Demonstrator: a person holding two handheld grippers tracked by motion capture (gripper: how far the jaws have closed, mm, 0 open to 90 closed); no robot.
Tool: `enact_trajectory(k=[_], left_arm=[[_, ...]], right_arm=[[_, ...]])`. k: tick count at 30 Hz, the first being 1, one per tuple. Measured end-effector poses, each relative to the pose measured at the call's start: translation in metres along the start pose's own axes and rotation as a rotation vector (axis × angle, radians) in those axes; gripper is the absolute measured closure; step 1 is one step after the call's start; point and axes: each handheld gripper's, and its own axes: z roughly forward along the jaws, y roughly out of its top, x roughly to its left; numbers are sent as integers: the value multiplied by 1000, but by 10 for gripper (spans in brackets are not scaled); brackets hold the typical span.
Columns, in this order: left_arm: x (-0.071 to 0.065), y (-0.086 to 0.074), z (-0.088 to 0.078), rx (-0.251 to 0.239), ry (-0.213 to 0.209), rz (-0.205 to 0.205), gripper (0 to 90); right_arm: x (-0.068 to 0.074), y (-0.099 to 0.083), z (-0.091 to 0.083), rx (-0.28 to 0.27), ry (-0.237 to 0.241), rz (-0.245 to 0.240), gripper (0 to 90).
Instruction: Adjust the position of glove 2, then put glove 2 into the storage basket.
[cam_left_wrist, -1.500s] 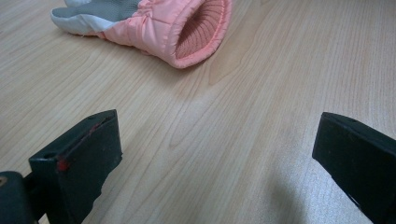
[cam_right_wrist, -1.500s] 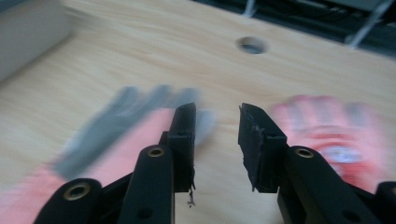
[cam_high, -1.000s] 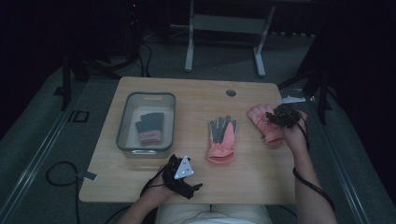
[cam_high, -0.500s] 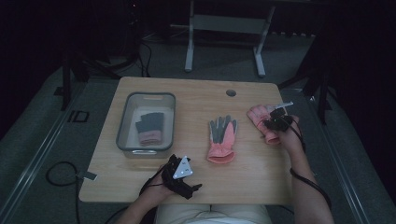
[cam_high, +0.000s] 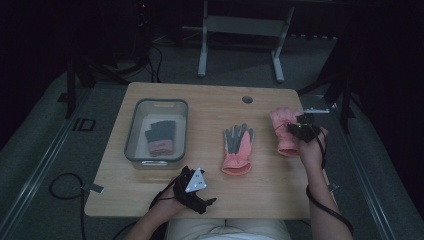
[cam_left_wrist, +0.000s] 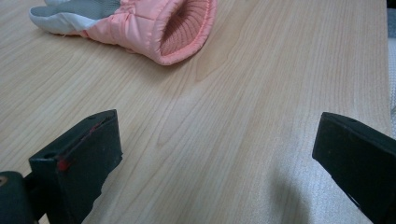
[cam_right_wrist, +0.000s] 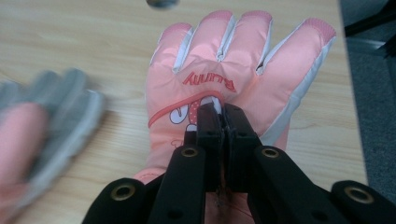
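I am pinching the right hand-held gripper, jaws just closing, onto a thin fold of the pink glove lying at the frame's right on the table. That shallow bite is risking a slip once I lift. The left hand-held gripper is waiting wide open, holding nothing.

Wooden table with clear bin, two pink gloves.

Right gripper grabs the pink glove

The right gripper has just been closing, and now its jaws pinch the back of the pink glove.
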Motion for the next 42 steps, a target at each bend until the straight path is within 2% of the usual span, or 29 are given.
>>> enact_trajectory(k=[1, 3, 5, 11, 16, 19, 24, 30, 33, 36, 37, 40, 41, 42], left_arm=[[0, 0, 0, 0, -1, 1, 9], [0, 0, 0, 1, 1, 3, 8], [0, 0, -1, 1, 3, 0, 8], [-1, 0, 0, 3, 4, 1, 8], [-1, 0, 0, 5, 4, 8, 9], [-2, 0, 0, 4, -1, 11, 9], [-2, -1, 1, 12, 2, 15, 8], [-1, -1, 1, 14, -1, 12, 9], [0, -1, 0, 13, -2, 10, 9], [0, -1, 0, 12, -3, 9, 9], [0, -1, 0, 12, -2, 8, 9], [-1, -1, 0, 8, -3, 9, 9], [-1, -1, 0, 8, -3, 9, 9], [-1, -1, 0, 8, -3, 10, 9]], right_arm=[[4, -1, -10, -22, 1, 19, 868], [7, -1, -15, -27, -2, 20, 868], [17, -7, -32, -44, -10, 43, 868], [34, -23, -52, -80, -31, 69, 868], [44, -36, -54, -77, -39, 74, 867], [49, -50, -46, -56, -26, 96, 867], [51, -59, -34, -35, -17, 113, 866], [52, -65, -17, 10, -12, 96, 862], [53, -70, -7, 34, 4, 84, 822], [54, -69, -6, 39, 13, 60, 760], [54, -67, -7, 35, 15, 49, 734], [55, -65, -5, 41, 17, -38, 691], [55, -65, -5, 41, 17, -38, 691], [55, -66, -3, 55, 21, -68, 673]])
